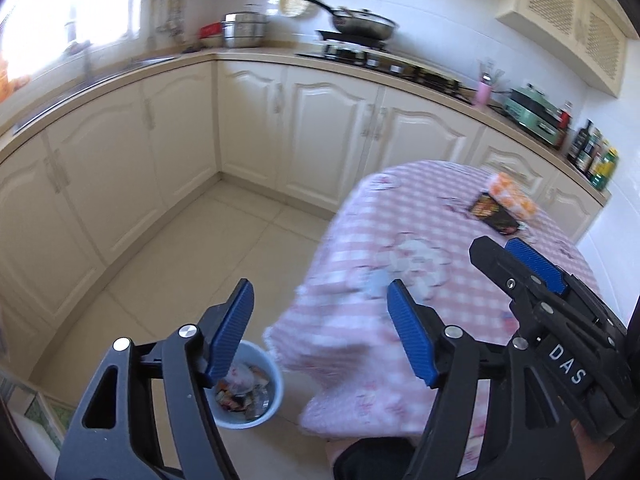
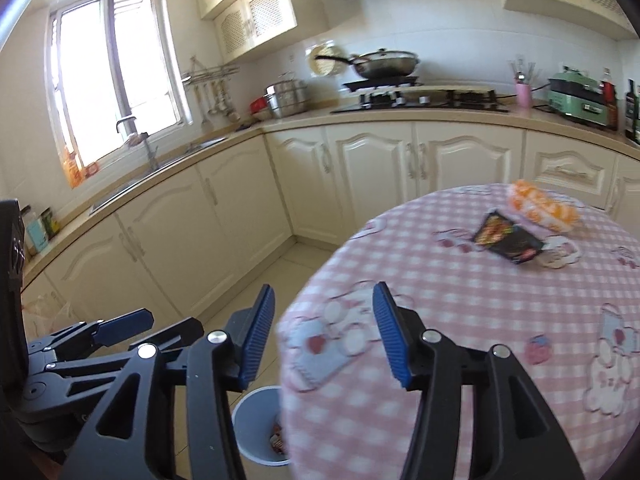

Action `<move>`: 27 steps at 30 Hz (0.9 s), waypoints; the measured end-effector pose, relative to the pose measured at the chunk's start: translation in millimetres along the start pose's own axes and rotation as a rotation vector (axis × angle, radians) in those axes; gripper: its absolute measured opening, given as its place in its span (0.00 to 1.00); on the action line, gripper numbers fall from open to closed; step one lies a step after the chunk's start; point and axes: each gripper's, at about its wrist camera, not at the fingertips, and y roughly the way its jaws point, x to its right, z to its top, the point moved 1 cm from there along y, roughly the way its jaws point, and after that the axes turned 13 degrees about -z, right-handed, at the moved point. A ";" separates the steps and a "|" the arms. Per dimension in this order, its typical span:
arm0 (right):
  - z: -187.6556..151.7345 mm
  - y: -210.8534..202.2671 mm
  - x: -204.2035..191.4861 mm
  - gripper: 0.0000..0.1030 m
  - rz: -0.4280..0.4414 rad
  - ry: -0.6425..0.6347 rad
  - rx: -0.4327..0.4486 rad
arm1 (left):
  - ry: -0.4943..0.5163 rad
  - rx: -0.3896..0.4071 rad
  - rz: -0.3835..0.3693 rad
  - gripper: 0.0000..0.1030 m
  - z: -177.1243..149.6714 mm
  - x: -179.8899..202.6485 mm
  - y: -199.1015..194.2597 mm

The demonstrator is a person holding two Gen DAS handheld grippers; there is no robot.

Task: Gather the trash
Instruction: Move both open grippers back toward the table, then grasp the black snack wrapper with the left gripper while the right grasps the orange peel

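A white trash bin point(image 1: 256, 392) with wrappers inside stands on the floor by the round table with a pink checked cloth point(image 1: 420, 280). A black snack wrapper point(image 1: 494, 213) and an orange-white packet point(image 1: 514, 194) lie at the table's far side. My left gripper point(image 1: 320, 336) is open and empty above the bin and the table edge. My right gripper point(image 2: 324, 340) is open and empty above the table's near edge point(image 2: 480, 320); the bin point(image 2: 260, 424) is partly hidden under it. The wrapper point(image 2: 508, 238) and the packet point(image 2: 544, 206) show far right. The right gripper also shows in the left wrist view point(image 1: 532, 268).
Cream kitchen cabinets point(image 2: 360, 168) run along the back and left with a sink point(image 2: 160, 176), stove with a wok point(image 2: 384, 64), pots and bottles point(image 1: 592, 156) on the counter. Tiled floor point(image 1: 192, 248) lies between cabinets and table.
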 end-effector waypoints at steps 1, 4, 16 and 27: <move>2.6 -1.6 18.8 0.50 -0.024 0.019 0.008 | 0.009 -0.007 -0.014 0.67 1.2 10.1 4.7; 7.5 -2.4 66.0 0.51 -0.081 0.070 0.018 | 0.037 -0.037 -0.082 0.71 8.0 47.6 26.6; 21.3 19.1 233.5 0.54 -0.285 0.228 0.013 | 0.199 -0.124 -0.169 0.80 31.8 175.9 132.7; 38.0 71.2 287.3 0.56 -0.309 0.219 -0.068 | 0.369 -0.202 -0.080 0.73 44.7 222.2 221.2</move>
